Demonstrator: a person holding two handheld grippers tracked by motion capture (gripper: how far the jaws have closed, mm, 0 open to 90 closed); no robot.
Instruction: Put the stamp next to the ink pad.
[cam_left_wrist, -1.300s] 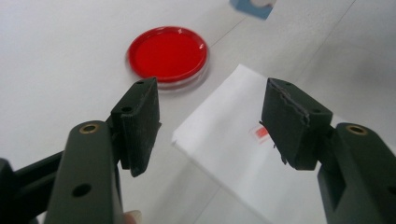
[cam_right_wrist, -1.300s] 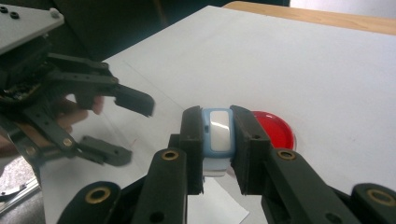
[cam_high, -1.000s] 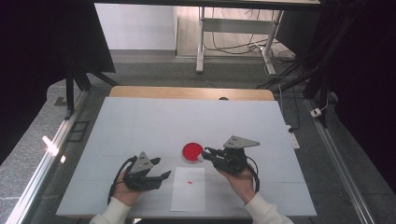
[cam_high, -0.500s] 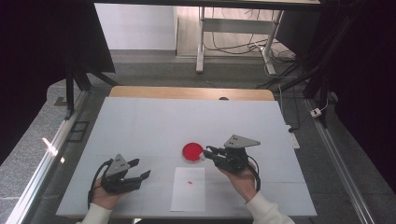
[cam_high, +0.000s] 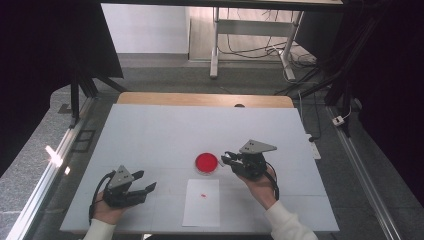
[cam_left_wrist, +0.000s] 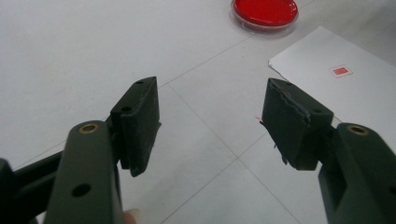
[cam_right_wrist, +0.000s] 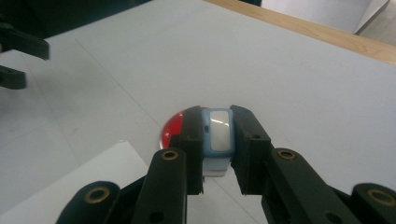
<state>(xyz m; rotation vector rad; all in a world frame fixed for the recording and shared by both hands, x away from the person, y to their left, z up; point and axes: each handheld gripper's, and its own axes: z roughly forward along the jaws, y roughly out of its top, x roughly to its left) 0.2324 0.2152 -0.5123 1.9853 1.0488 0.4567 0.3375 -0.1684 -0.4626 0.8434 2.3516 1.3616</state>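
Observation:
A shallow round red dish (cam_high: 206, 162) sits mid-table, with a white paper sheet (cam_high: 202, 202) just in front of it bearing a small red mark (cam_high: 203, 194). My right gripper (cam_high: 226, 157) is beside the dish's right edge, shut on a small light-blue and white object (cam_right_wrist: 218, 133); the red dish (cam_right_wrist: 175, 128) lies just beyond the jaws. My left gripper (cam_high: 145, 189) rests low at the front left, open and empty. In the left gripper view its jaws (cam_left_wrist: 210, 126) stand apart over bare table, facing the dish (cam_left_wrist: 265, 11) and the paper (cam_left_wrist: 345, 88).
The white table (cam_high: 150, 140) ends in a wooden strip (cam_high: 205, 99) at the far edge, where a small dark item (cam_high: 239, 105) lies. A metal rail (cam_high: 45, 175) runs along the left side. The left gripper (cam_right_wrist: 18, 60) appears far off in the right gripper view.
My left hand has slid left, away from the paper, toward the table's front left. The right gripper has stayed still with its object.

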